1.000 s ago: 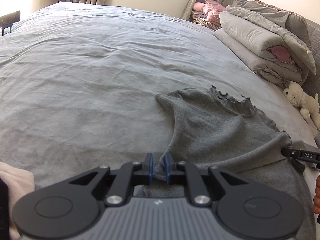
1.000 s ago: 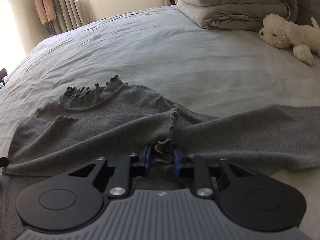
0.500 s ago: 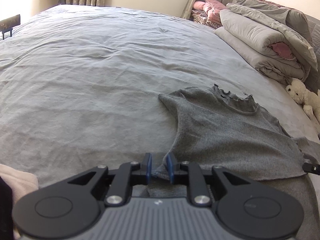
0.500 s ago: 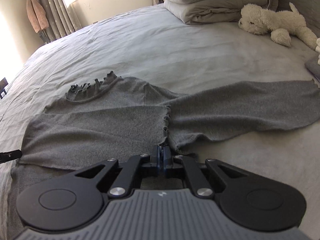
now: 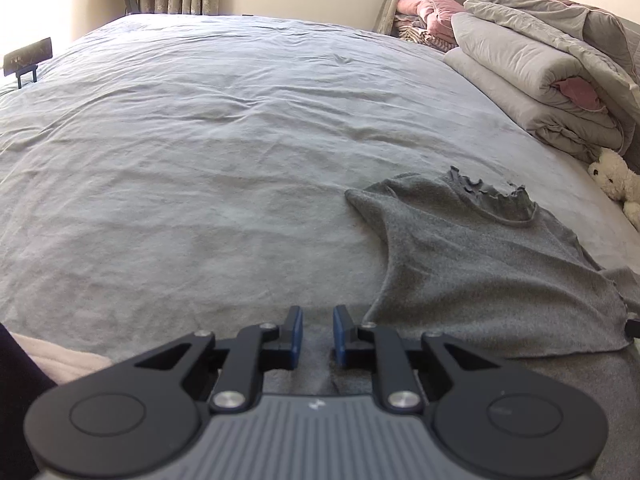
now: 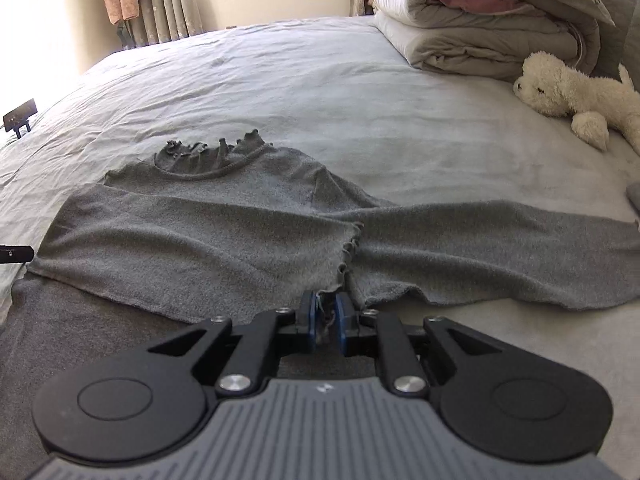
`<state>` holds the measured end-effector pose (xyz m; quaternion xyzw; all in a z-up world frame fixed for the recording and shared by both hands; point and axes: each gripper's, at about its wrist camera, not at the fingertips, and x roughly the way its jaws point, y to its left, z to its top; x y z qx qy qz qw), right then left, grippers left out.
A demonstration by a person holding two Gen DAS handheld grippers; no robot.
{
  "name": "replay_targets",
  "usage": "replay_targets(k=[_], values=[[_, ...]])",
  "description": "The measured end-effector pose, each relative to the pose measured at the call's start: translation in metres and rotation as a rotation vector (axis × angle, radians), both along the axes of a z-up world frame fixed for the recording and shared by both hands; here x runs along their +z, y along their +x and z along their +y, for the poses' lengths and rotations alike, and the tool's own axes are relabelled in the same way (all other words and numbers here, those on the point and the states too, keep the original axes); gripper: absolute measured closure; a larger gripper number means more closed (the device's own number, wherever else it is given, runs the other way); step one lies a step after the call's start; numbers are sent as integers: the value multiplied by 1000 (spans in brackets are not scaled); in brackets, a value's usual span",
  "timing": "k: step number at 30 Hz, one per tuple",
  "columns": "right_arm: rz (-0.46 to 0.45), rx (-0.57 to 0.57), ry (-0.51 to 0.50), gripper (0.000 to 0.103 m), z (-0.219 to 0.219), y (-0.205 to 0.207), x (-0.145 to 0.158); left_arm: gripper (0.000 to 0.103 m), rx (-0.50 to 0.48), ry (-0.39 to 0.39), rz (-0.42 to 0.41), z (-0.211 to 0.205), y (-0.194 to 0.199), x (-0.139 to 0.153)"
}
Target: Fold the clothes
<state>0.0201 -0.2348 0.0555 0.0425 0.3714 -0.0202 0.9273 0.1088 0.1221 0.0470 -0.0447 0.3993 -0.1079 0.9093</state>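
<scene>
Grey knit top (image 6: 192, 240) spread on the bed (image 5: 200, 140), just ahead of both tongs, frilled collar (image 6: 208, 152) at the far side and one long sleeve (image 6: 500, 248) trailing off to the right of the right tongs (image 6: 325, 322). Left sleeve folded across the body, its ruffled cuff (image 6: 348, 256) ending directly ahead of the right tongs. Right tongs clenched on a pinch of that cuff's lower corner, cloth bunched between the blue pads (image 6: 307, 320). Left tongs (image 5: 316, 336) released, pads apart with only flat grey cloth showing in the gap, nothing gripped; folded edge of the top (image 5: 460, 280) lying ahead and to the right. Probably light, soft and limp: no stiffness to hold a shape, likely to sag and drape from any single hold, and to stretch if pulled hard. Fuzzy knit surface judged non-slippery, so a shallow pinch should hold, though frilled edges may bunch or slip out thread by thread. Best taken at seams, hem corners or cuff ends, two points at once, lifted low and dragged little to keep the laid fold from shifting. Next hold likely the outstretched sleeve near its cuff, beyond the right tongs. Folded duvet (image 6: 480, 20) and plush toy (image 6: 572, 96) well beyond the tongs, clear of the work.
</scene>
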Motion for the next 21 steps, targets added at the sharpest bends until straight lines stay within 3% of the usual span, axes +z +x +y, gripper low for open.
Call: replay_targets(k=[4,6,10,15,18,21], values=[[-81,56,-26,87,11,-2,8,86,-28,-33,-111,-8,-9,10],[-69,70,-38,87,16,2,3,86,-67,-32,-137,-19,-14,8],[72,94,-63,86,25,18,-25,86,-143,60,-111,-43,-18,-12],[45,69,-80,80,21,9,-15,87,-155,103,-102,-42,-20,-14],[86,33,-99,74,8,6,-16,87,-151,111,-106,-39,-23,-12],[56,-52,-15,71,-23,0,-1,87,-136,111,-105,-37,-27,-9]])
